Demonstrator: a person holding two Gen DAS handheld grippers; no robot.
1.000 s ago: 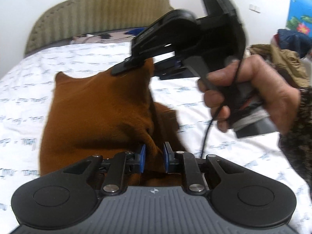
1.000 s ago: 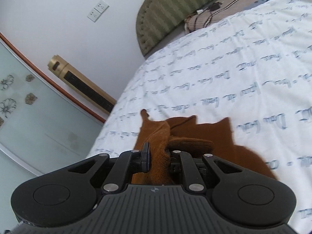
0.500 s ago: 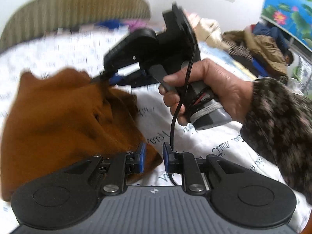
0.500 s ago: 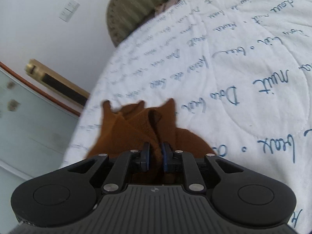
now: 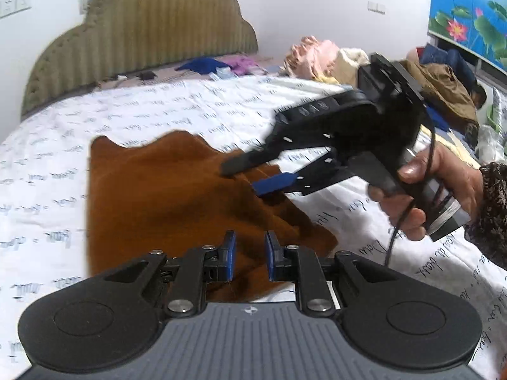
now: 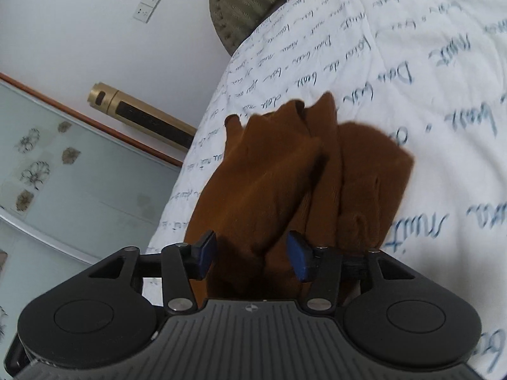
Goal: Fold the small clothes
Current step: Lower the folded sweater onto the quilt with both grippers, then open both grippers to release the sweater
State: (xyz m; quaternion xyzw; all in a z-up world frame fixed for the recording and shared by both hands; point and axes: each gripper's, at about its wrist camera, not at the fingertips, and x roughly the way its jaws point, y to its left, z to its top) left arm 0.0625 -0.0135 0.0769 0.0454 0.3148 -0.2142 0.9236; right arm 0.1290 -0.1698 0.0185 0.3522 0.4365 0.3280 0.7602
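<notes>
Brown garment (image 5: pixel 164 190) lay part-folded on white bedspread (image 5: pixel 47 164). Right gripper (image 6: pixel 252 259) jaws were opening, fold lying loose between them. Left gripper (image 5: pixel 248 258) jaws stood narrowly apart over near hem, no grip evident. Best to withdraw right gripper low, without dragging fold.

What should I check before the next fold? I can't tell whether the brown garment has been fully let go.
1. Right gripper releasing: ok, jaws opening, pads clear of the brown garment.
2. Left gripper grip: cannot tell; jaws narrow over cloth, contact hidden.
3. Garment resting on the quilt: ok.
4. Fold lying flat: not ok, layers bunched near the right gripper.
5. Garment clear of the bed edge: ok.
</notes>
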